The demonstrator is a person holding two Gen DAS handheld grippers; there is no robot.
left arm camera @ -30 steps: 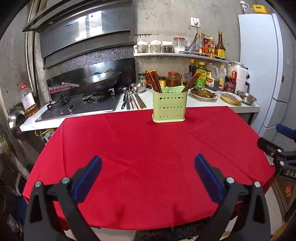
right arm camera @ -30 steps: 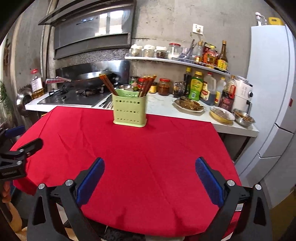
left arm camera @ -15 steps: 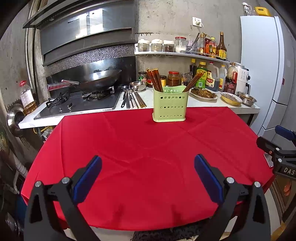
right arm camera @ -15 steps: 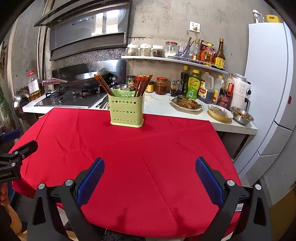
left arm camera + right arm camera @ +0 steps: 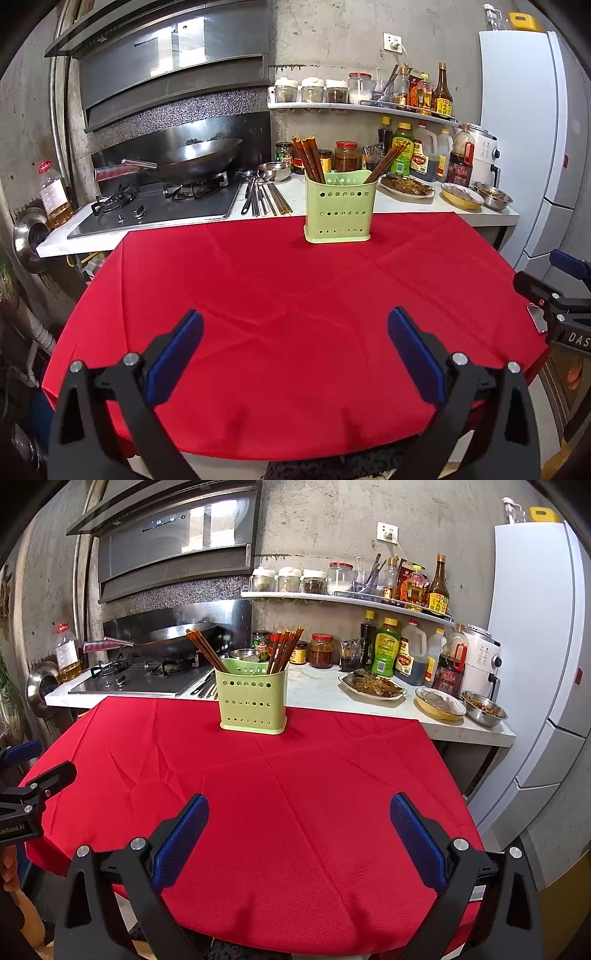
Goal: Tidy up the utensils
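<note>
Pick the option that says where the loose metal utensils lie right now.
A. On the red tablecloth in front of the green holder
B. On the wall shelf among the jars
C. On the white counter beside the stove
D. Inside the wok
C: the loose metal utensils lie flat on the white counter, just right of the stove and behind the green holder.

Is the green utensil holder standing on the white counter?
No, the green utensil holder stands on the red tablecloth, in front of the white counter.
</note>
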